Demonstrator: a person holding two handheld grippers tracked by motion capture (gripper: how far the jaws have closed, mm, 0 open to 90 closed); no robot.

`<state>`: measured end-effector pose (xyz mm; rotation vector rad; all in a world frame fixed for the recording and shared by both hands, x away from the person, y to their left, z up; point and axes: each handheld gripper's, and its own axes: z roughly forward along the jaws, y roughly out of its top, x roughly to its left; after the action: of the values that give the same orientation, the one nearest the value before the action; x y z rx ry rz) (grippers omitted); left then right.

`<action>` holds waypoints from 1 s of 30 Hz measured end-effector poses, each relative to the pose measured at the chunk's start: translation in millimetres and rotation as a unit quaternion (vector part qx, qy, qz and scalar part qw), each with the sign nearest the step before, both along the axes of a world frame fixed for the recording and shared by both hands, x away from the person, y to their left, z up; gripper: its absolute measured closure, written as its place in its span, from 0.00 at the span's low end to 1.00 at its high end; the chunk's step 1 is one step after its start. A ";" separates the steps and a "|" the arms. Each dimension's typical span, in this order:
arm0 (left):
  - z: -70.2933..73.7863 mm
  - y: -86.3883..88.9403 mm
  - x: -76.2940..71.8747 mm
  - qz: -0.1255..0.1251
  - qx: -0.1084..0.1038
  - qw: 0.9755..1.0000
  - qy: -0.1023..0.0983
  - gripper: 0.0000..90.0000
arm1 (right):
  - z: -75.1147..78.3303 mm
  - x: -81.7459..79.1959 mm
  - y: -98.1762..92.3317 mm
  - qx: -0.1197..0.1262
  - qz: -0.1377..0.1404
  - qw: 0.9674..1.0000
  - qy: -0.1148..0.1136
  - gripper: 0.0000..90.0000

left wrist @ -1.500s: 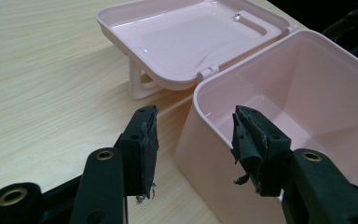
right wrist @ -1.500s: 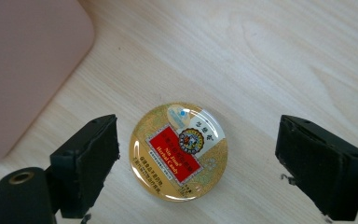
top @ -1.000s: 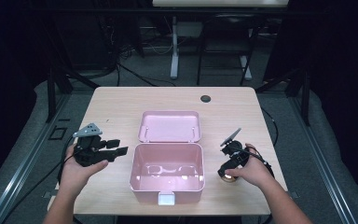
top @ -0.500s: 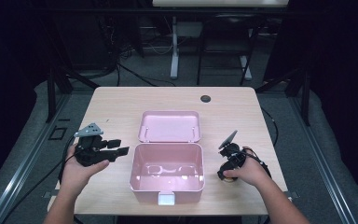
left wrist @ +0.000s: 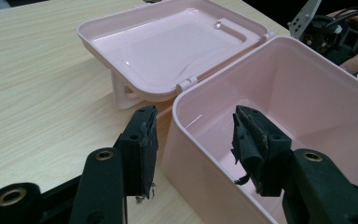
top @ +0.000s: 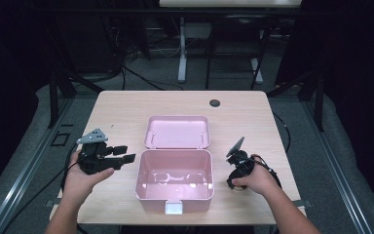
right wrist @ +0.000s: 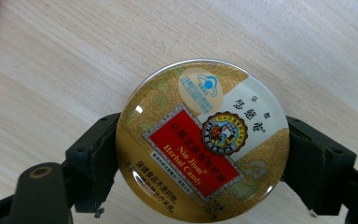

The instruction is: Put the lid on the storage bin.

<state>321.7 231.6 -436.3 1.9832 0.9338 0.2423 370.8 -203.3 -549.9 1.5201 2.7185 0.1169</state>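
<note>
Right tool jaws just closing round the tin, pads seemingly touching its sides, tin flat on counter right of box. Left tool released, straddling box's near wall; lid open.

Setting: a lab or recording studio. Indicators: a lone wood-top counter ringed by dark curtains, grey carpet, loose cables on the floor, and metal stand legs behind
</note>
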 end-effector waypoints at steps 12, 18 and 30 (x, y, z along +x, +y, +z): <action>-2.0 -0.9 1.8 -0.001 0.004 1.000 0.004 0.55 | 12.4 -1.7 -0.9 0.010 -0.009 1.000 -0.007 0.22; -1.1 0.2 1.2 0.000 -0.001 1.000 0.005 0.56 | 21.0 -1.8 0.1 0.008 0.007 1.000 -0.008 0.22; -3.1 -1.2 2.2 -0.002 0.004 1.000 0.009 0.56 | 50.2 -3.7 8.3 0.006 0.033 0.999 -0.017 0.22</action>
<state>323.9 230.5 -439.4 1.9976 0.9425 0.2261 367.1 -195.0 -499.8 1.4192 2.7474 0.1600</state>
